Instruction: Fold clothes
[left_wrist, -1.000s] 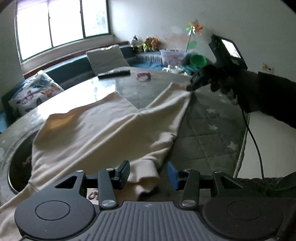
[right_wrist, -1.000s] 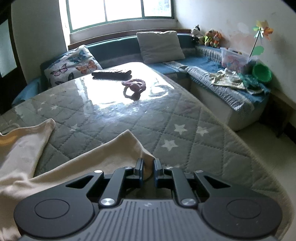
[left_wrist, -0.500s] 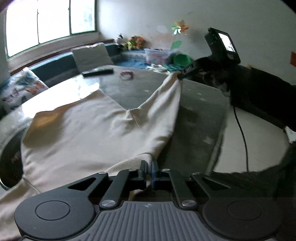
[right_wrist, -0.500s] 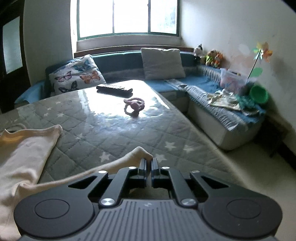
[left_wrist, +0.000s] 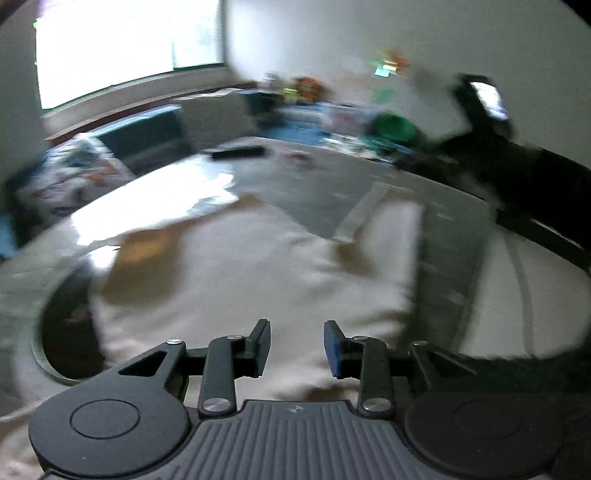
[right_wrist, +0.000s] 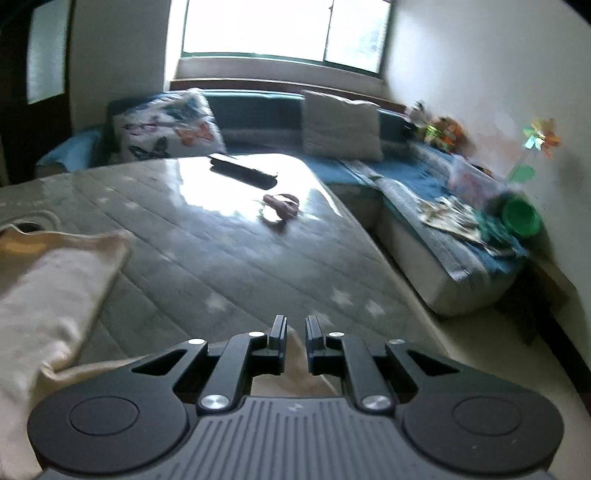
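The cream garment (left_wrist: 258, 280) is being left spread flat across the quilted table (right_wrist: 229, 266), near its right edge. The left gripper (left_wrist: 296, 347) and right gripper (right_wrist: 295, 341) are being held parted, gripping nothing. No completed fold is being shown; folding seems barely begun.

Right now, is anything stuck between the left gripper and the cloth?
No. The left gripper is open right above the cream cloth, with nothing visible between them, though the picture is blurry.
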